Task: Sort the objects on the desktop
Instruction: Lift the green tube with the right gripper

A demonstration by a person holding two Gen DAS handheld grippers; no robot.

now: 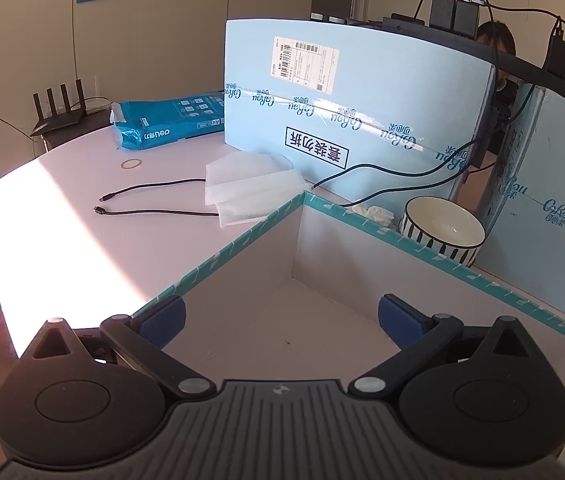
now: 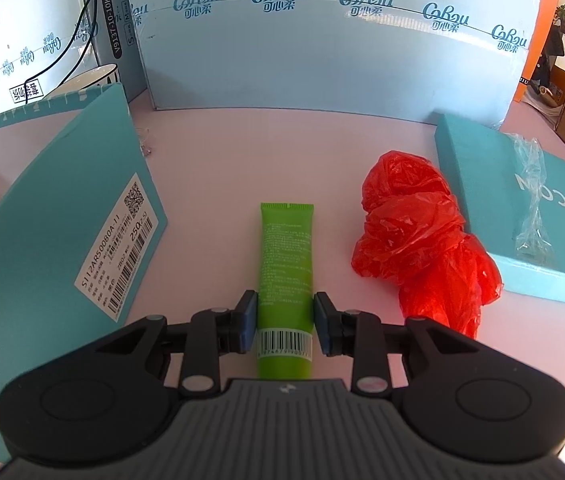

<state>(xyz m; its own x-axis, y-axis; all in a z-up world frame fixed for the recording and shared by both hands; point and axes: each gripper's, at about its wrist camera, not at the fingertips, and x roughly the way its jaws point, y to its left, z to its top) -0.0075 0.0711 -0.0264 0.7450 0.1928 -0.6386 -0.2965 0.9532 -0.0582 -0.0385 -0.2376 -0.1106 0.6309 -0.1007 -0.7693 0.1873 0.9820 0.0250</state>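
My right gripper [image 2: 284,322] is shut on a green tube [image 2: 285,252] that lies lengthwise on the pink table, its cap end toward the camera. A crumpled red plastic bag [image 2: 418,236] lies just right of the tube. The open teal box [image 2: 54,220] stands to the left, its labelled side facing me. My left gripper [image 1: 280,322] is open and empty, over the inside of that teal box [image 1: 442,268], whose white floor is bare.
A striped bowl [image 1: 442,228] and crumpled tissue [image 1: 372,213] sit behind the box. White foam sheets [image 1: 250,184], two black cables [image 1: 150,200], a rubber band [image 1: 130,164] and a blue paper pack [image 1: 170,120] lie on the table. Light-blue cartons [image 2: 322,48] wall the back. The teal lid [image 2: 522,216] lies right.
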